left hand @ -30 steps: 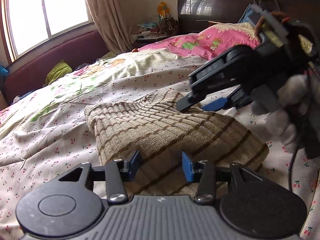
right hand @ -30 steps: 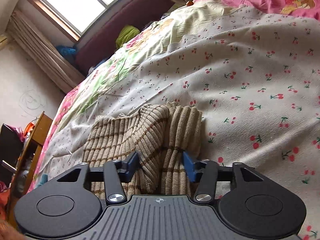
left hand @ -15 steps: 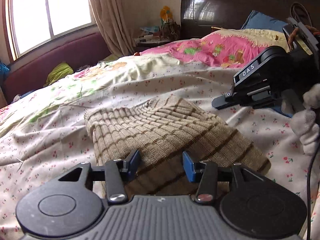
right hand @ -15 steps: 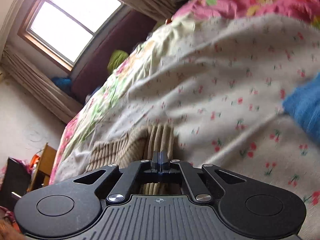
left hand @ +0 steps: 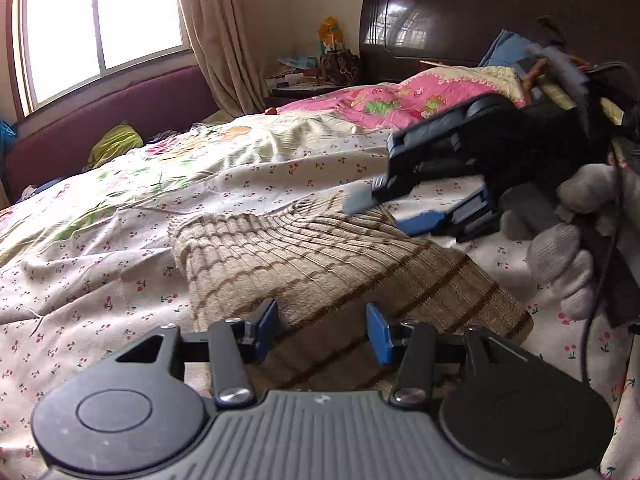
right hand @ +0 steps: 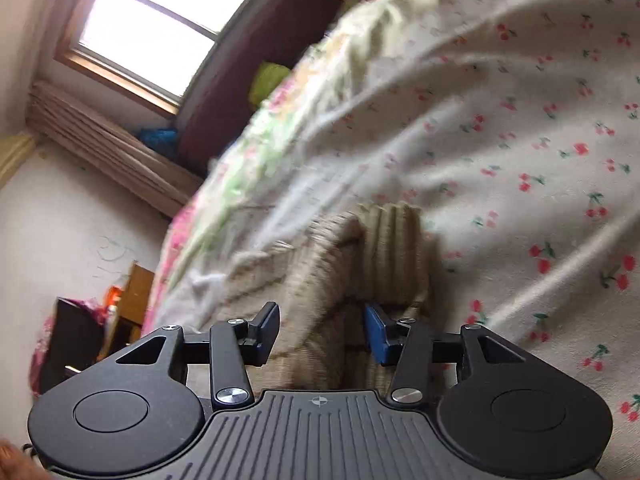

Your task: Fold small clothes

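A beige ribbed knit garment with brown stripes (left hand: pixel 320 264) lies folded on the cherry-print bedsheet (left hand: pixel 100 272). My left gripper (left hand: pixel 322 330) is open, its blue-padded fingers just above the garment's near edge. My right gripper (left hand: pixel 384 210) shows in the left wrist view, held by a gloved hand, with its jaws spread at the garment's far right edge. In the right wrist view my right gripper (right hand: pixel 320 330) is open over a bunched fold of the garment (right hand: pixel 384 256).
A pink floral quilt (left hand: pixel 404 98) lies at the bed's head, below a dark headboard (left hand: pixel 440 20). A maroon bench (left hand: pixel 120 108) with a green cloth runs under the window. A cluttered nightstand (left hand: pixel 312 76) stands behind.
My right gripper pulled back and shut half a second ago; now it is open again and back at the garment's far edge. My left gripper has stayed open in place.
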